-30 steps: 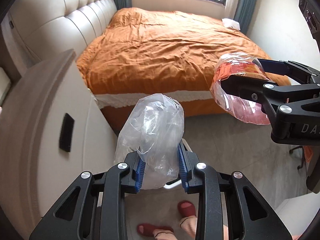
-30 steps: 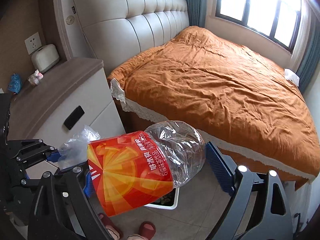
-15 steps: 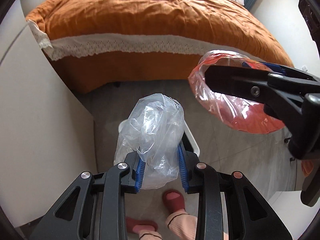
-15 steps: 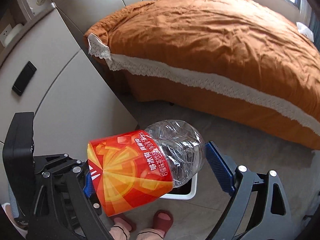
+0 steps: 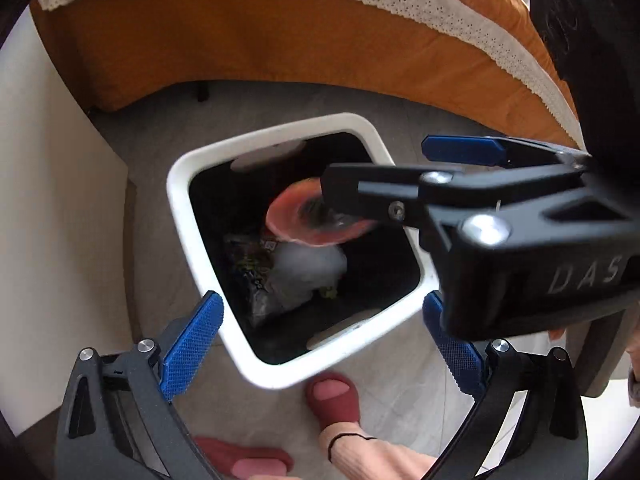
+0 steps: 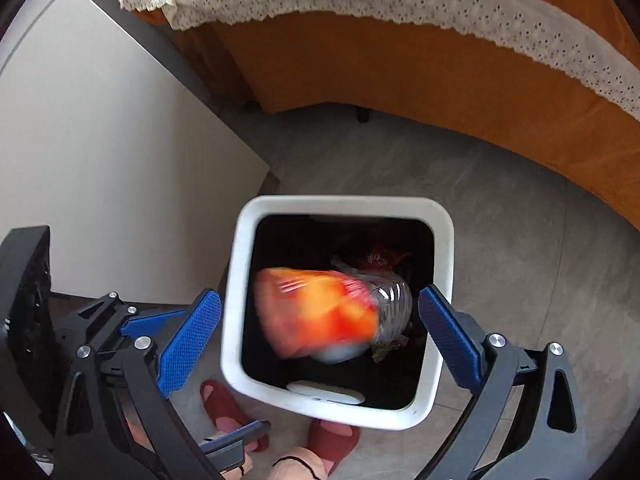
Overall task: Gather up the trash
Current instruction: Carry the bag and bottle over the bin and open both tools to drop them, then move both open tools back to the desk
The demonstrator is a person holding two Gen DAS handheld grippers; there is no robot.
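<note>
— Did you see that? Both sets of tongs let go at once. A second ago the left tongs [image 5: 320, 320] were pinching that clear plastic bag [image 5: 308, 268] up over the bed, and the right tongs [image 6: 320, 320] had the orange-labelled bottle [image 6: 332, 312].

— And now?

— Both have dropped right down over the white bin [image 5: 180, 200] on the floor, and the jaws of each are opening wide. Nothing is pressed between either pair. The bottle is a blur, caught mid-fall inside the bin's mouth, between the right pads but touching neither, as far as I can tell. The bag already lies at the bottom, pale against the dark liner, beside some printed wrappers [image 5: 252, 268].

— So that's two pieces collected?

— I'd say so, once the bottle settles. It looks well inside the rim, so I don't expect it to bounce out.

— Where's the person standing?

— Right behind the bin, red slippers [image 5: 334, 398] almost touching it. Both hands are free for whatever trash remains.
</note>
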